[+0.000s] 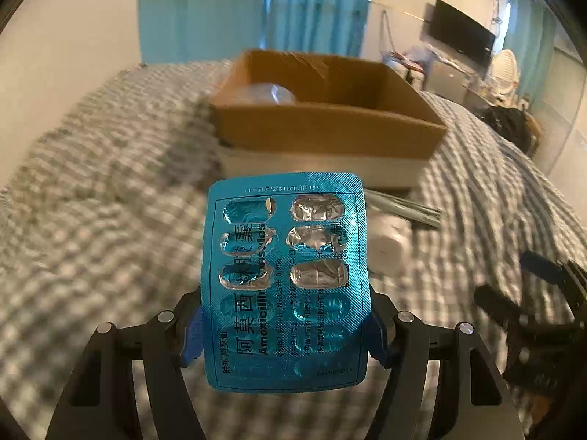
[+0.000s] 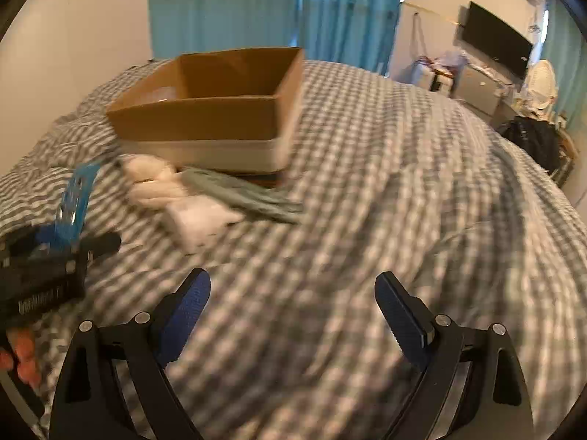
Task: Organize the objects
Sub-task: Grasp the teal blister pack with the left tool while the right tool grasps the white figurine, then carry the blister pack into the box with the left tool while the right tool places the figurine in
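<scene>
My left gripper (image 1: pixel 286 330) is shut on a blue amoxicillin blister pack (image 1: pixel 286 278), held by its two side edges above the bed, short of the open cardboard box (image 1: pixel 330 124). Several blisters are torn open. The pack (image 2: pixel 75 198) and left gripper (image 2: pixel 55 253) also show at the left of the right wrist view. My right gripper (image 2: pixel 293 315) is open and empty, low over the checked bedspread (image 2: pixel 367 201). The box (image 2: pixel 205 121) stands ahead and left of it. Something clear and plastic (image 1: pixel 268 93) lies inside the box.
White packets (image 2: pixel 176 194) and a grey-green bundle (image 2: pixel 242 190) lie on the bed in front of the box. Blue curtains (image 2: pixel 275 3) hang behind the bed. A dark screen (image 2: pixel 495 40) and cluttered furniture stand at the far right.
</scene>
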